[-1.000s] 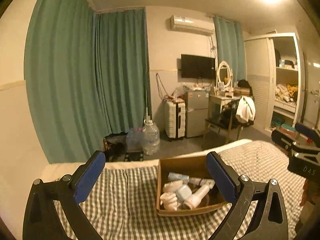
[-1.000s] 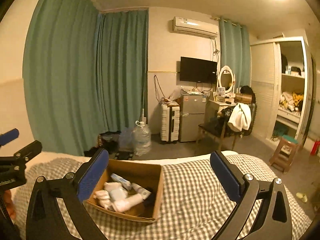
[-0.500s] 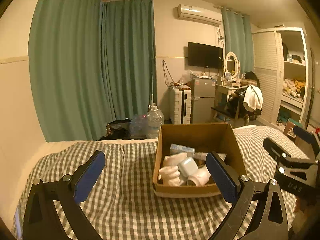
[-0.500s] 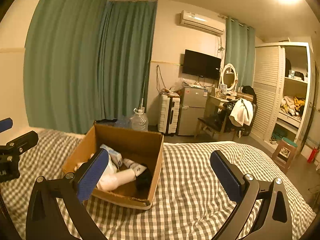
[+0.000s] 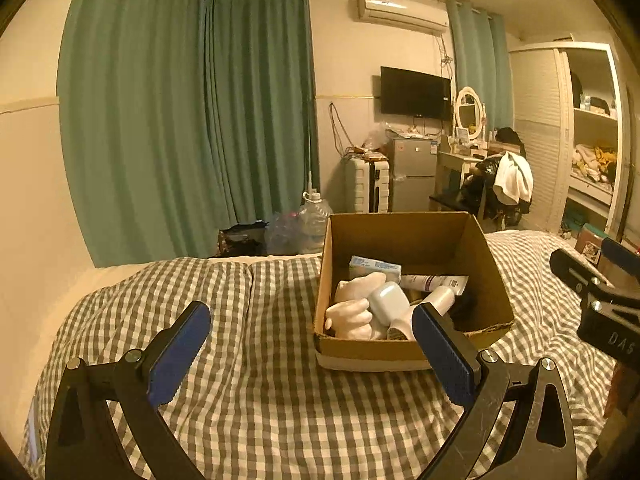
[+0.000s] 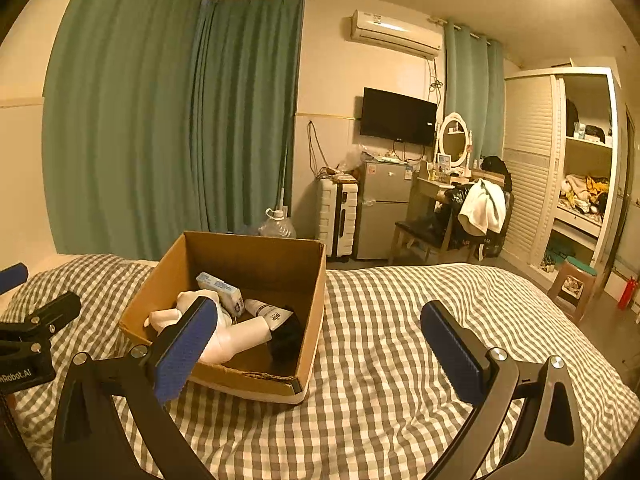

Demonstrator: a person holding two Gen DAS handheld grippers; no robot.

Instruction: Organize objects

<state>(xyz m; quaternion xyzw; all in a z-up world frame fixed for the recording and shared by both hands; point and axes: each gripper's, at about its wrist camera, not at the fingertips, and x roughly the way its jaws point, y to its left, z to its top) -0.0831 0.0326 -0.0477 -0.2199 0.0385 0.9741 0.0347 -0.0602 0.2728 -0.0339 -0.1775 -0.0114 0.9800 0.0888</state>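
An open cardboard box (image 5: 400, 354) sits on the checkered bed; it also shows in the right wrist view (image 6: 312, 312). Inside lie white bottles (image 5: 390, 302), a pale blue carton (image 5: 374, 269), a white tube (image 5: 434, 281) and something black (image 6: 286, 338). My left gripper (image 5: 312, 354) is open and empty, just in front of the box and to its left. My right gripper (image 6: 320, 354) is open and empty, in front of the box's right side. Each gripper shows at the edge of the other's view, the right one (image 5: 600, 300) and the left one (image 6: 28, 336).
The checkered bedspread (image 6: 400, 320) stretches left and right of the box. Beyond the bed are green curtains (image 5: 192, 120), a water jug (image 5: 314, 216), a suitcase (image 5: 368, 190), a small fridge (image 5: 412, 172), a chair with clothes (image 5: 504, 188), a wardrobe (image 5: 592, 152) and a stool (image 6: 572, 284).
Both cameras have tilted down and come closer to the box, so it looks larger and its contents show more. Both grippers stayed open.
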